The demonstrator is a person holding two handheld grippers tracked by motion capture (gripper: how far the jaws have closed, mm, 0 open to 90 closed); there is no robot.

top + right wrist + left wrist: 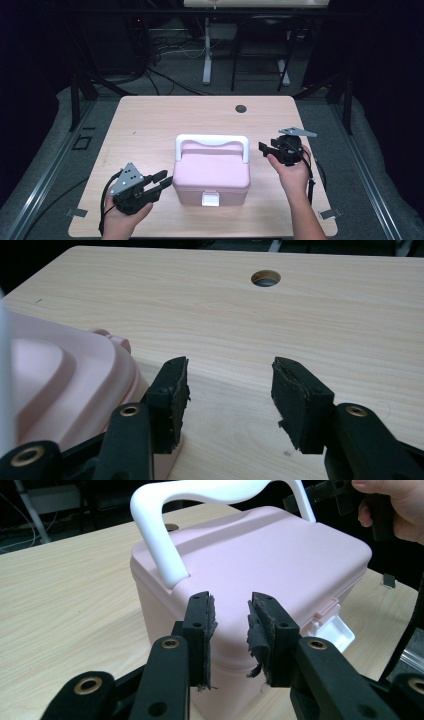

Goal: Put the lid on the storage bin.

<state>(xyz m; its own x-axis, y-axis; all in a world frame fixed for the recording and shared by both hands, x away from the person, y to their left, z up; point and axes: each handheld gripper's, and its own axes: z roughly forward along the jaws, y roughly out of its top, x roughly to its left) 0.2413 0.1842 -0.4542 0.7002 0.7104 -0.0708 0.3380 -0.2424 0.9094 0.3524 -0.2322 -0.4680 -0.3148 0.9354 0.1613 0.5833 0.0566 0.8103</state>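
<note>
A pink lidded box [212, 172] with a white carry handle [212, 140] and a white front latch [210, 199] stands on the wooden table [150, 125], near its front edge. My left gripper [164, 180] is held level at the box's left side, jaws pointing at it. In the left gripper view the box [260, 555] sits just beyond my left gripper [232, 612], whose pads stand a small gap apart with nothing between them. My right gripper [264, 148] hovers open by the box's right rear corner. In the right gripper view it [230, 375] spreads wide over bare wood beside the box [65, 385].
A round cable hole [241, 108] lies in the table's far middle, also in the right gripper view [265, 278]. Dark floor, cables and a white desk leg [206, 55] lie beyond the table. Bare wood stretches behind and to both sides of the box.
</note>
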